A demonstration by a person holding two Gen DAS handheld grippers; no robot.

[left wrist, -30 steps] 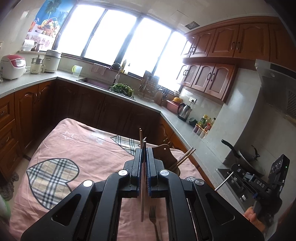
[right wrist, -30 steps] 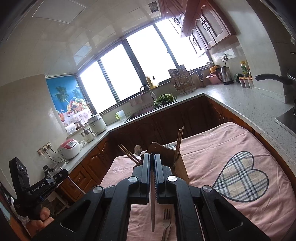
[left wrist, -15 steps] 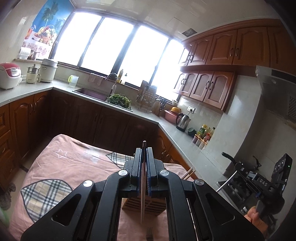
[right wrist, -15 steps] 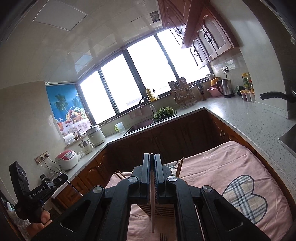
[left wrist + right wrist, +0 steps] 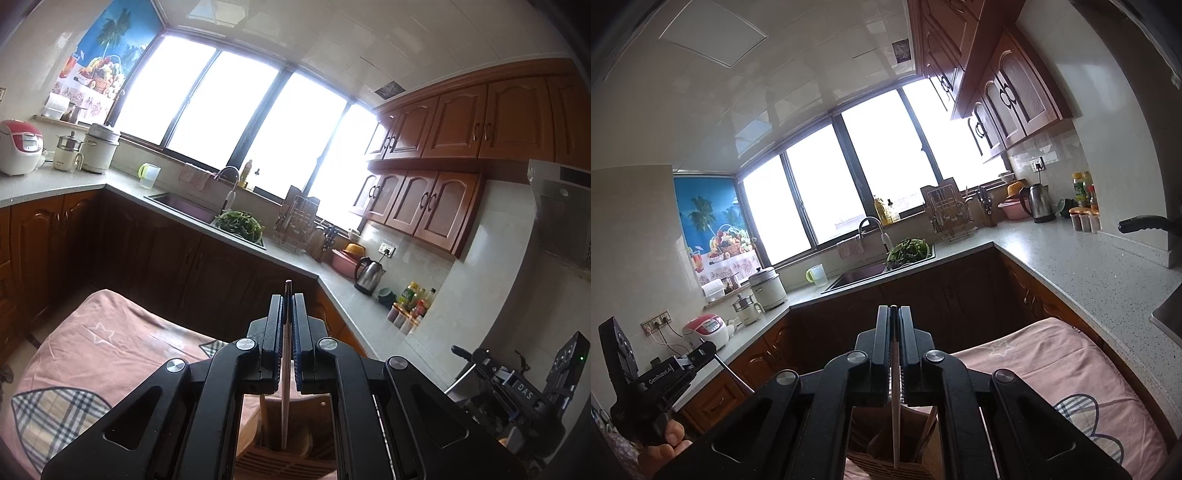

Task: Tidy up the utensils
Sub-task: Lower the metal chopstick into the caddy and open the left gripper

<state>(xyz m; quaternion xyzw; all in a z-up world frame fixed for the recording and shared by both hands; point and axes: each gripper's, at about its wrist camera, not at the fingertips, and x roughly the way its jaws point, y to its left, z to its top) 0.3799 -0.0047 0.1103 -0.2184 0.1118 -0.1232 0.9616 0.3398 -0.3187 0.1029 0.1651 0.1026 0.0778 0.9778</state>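
My left gripper [image 5: 287, 301] is shut on a thin wooden chopstick [image 5: 284, 402] that hangs straight down into a wooden utensil holder [image 5: 284, 458] below the fingers. My right gripper [image 5: 894, 314] is shut on another chopstick [image 5: 895, 417] whose lower end reaches into the same holder [image 5: 894, 461]. Other wooden utensils [image 5: 925, 432] stand in the holder. Each gripper shows at the edge of the other's view: the right gripper [image 5: 524, 387] and the left gripper [image 5: 661, 380].
The holder stands on a table under a pink cloth [image 5: 96, 354] with plaid hearts. Dark wood cabinets and a grey counter [image 5: 1082, 258] ring the table, with a sink [image 5: 184, 205], a kettle [image 5: 369, 275] and rice cookers [image 5: 18, 151].
Both grippers have risen and tilted up with their chopsticks. The holder has slid from ahead of the fingers to below them, and the forks on the cloth have left view.
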